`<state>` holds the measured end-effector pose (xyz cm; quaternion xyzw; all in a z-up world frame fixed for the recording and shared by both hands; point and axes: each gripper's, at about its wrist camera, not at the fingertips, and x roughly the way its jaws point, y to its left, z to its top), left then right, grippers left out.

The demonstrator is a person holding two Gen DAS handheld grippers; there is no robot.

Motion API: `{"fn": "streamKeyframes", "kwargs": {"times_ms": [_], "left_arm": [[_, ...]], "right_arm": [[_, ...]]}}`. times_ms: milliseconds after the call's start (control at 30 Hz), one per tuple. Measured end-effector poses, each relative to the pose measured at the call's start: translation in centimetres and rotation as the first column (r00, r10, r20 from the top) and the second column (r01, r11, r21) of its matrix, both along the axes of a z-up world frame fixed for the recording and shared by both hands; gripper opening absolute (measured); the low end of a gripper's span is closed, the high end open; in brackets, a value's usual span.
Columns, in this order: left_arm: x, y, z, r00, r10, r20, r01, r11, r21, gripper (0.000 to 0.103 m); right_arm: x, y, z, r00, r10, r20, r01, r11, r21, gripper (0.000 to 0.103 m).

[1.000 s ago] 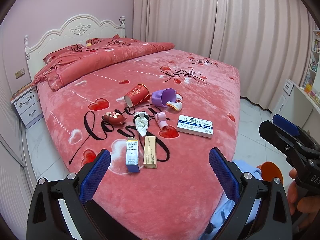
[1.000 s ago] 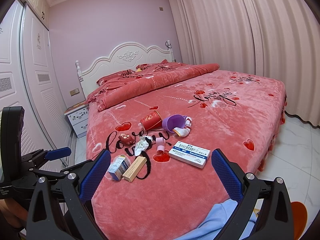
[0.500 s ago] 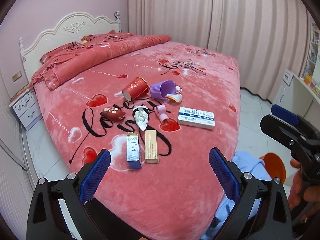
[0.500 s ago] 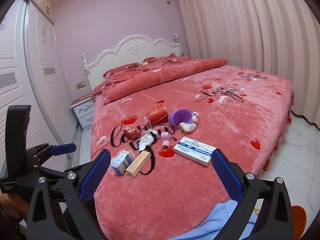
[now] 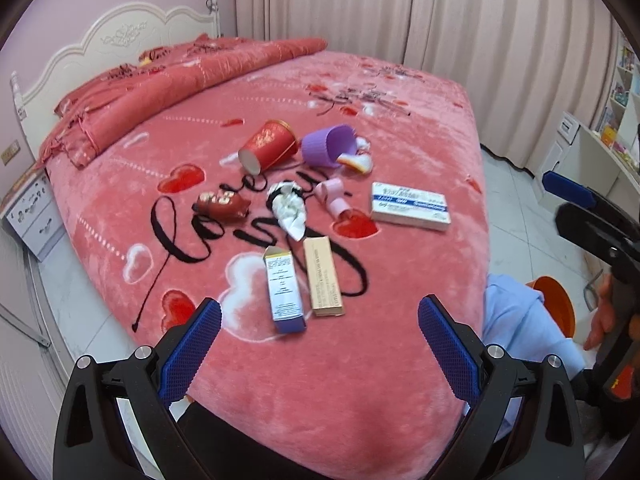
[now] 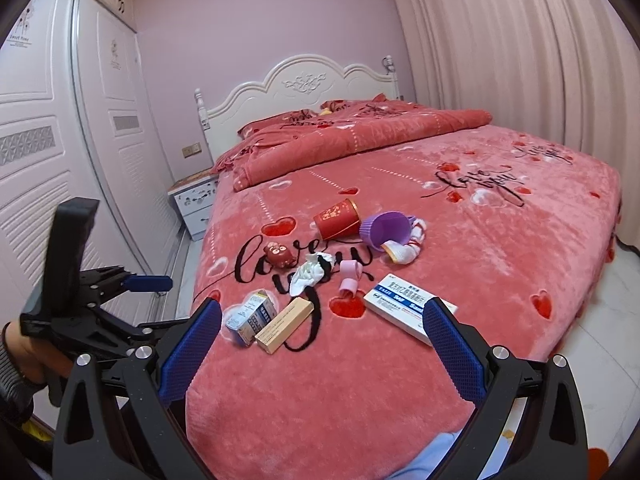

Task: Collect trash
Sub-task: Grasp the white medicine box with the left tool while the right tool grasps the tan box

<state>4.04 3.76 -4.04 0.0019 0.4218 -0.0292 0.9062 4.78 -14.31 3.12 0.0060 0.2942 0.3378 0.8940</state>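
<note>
Trash lies on the red bed [image 5: 360, 380]: a red paper cup [image 5: 266, 148] on its side, a purple cup [image 5: 328, 145], a crumpled white tissue [image 5: 290, 208], a pink tape roll [image 5: 332, 196], a white-blue medicine box [image 5: 410, 206], a tan box [image 5: 322, 276] and a white-purple box [image 5: 283, 290]. My left gripper [image 5: 320, 344] is open and empty over the bed's near edge, short of the two boxes. My right gripper [image 6: 322, 344] is open and empty, with the tan box [image 6: 285, 324] and medicine box [image 6: 408, 306] ahead.
A small red toy [image 5: 224, 205] lies left of the tissue. An orange bin [image 5: 554, 306] stands on the floor right of the bed, beside light blue cloth [image 5: 520, 320]. A nightstand [image 6: 194, 200] and wardrobe [image 6: 60, 160] are to the left; curtains line the far side.
Both grippers have moved closer to the bed and tilted down, so the items look larger. Both stay open. Nothing on the bed has moved.
</note>
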Motion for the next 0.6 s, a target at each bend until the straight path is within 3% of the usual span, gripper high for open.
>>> {"fn": "streamKeyframes", "kwargs": {"times_ms": [200,333,600], "left_arm": [[2.0,1.7,-2.0,0.998,0.014,-0.054,-0.018,0.998,-0.058,0.097],[3.5,2.3,-3.0,0.997,-0.004,-0.077,-0.003,0.996,-0.089,0.097],[5.9,3.5,-5.4,0.989,-0.054,-0.138,0.038,0.992,-0.119,0.097]], "right_arm": [[1.3,1.0,-1.7,0.996,0.065,-0.065,-0.063,0.997,0.033,0.098],[1.4,2.4,-2.4,0.994,0.095,-0.055,-0.095,0.995,0.006,0.098],[3.9,4.3,-4.6,0.977,0.127,-0.170,-0.127,0.992,0.007,0.098]]}}
